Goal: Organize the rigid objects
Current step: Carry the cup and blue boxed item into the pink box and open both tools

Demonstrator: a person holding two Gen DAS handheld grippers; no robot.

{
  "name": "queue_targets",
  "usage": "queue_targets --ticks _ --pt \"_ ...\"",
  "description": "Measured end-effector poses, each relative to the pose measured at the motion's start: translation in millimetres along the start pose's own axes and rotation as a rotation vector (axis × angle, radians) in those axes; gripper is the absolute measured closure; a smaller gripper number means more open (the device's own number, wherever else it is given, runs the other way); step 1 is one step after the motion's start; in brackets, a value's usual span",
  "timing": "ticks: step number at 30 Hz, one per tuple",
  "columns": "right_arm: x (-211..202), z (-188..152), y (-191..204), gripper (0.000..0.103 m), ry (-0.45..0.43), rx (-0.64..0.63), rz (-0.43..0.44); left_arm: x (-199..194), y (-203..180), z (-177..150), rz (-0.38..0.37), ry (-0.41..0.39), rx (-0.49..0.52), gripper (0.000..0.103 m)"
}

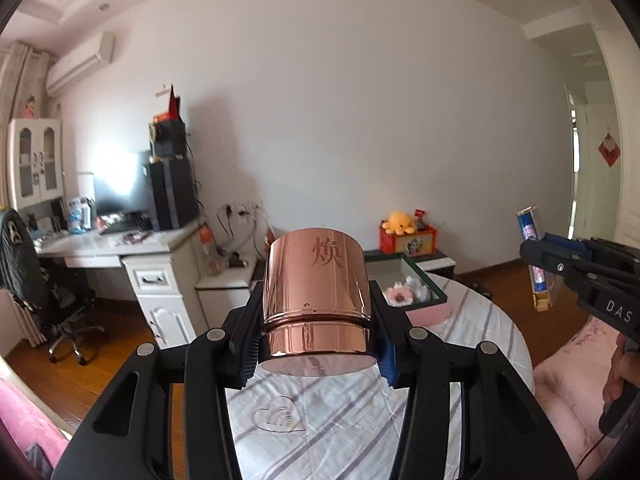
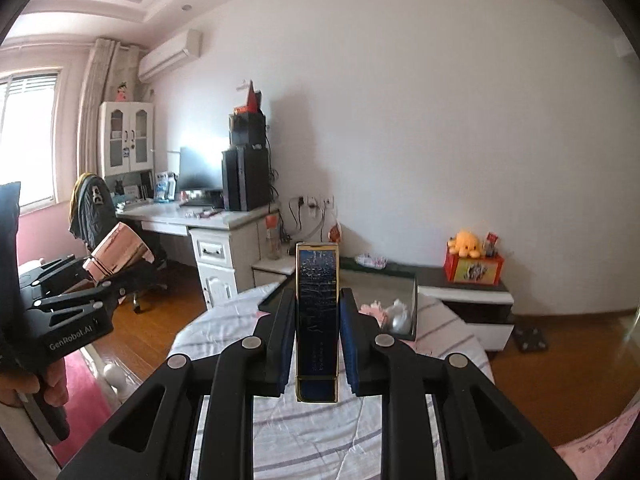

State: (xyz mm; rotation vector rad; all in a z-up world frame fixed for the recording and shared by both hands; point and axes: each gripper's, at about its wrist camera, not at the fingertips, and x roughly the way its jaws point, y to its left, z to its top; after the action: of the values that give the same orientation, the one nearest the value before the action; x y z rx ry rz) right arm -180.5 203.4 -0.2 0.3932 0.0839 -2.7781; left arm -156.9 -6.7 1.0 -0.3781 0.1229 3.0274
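Observation:
My left gripper [image 1: 316, 320] is shut on a shiny rose-gold cylinder [image 1: 316, 292] with a Chinese character on it, held above the striped bed sheet [image 1: 340, 412]. The cylinder also shows at the left of the right wrist view [image 2: 116, 254]. My right gripper [image 2: 316, 340] is shut on a tall dark blue box with gold edges [image 2: 317, 320], held upright above the bed. That box also shows at the right of the left wrist view [image 1: 534, 256].
An open dark-rimmed box [image 1: 420, 280] with pink and white items lies on the bed ahead; it also shows in the right wrist view [image 2: 400, 304]. A white desk [image 2: 192, 220], office chair [image 1: 52, 304] and low cabinet [image 2: 468, 300] with a red box [image 2: 474, 268] stand beyond.

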Motion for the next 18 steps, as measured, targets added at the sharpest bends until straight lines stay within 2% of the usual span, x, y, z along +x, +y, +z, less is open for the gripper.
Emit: queue_targets --ticks 7,18 --pt "-30 12 17 0.082 -0.055 -0.042 -0.012 -30 10 11 0.036 -0.061 0.005 0.056" --pt "-36 17 27 0.082 -0.069 -0.06 -0.004 -30 19 18 0.061 -0.086 0.027 0.056"
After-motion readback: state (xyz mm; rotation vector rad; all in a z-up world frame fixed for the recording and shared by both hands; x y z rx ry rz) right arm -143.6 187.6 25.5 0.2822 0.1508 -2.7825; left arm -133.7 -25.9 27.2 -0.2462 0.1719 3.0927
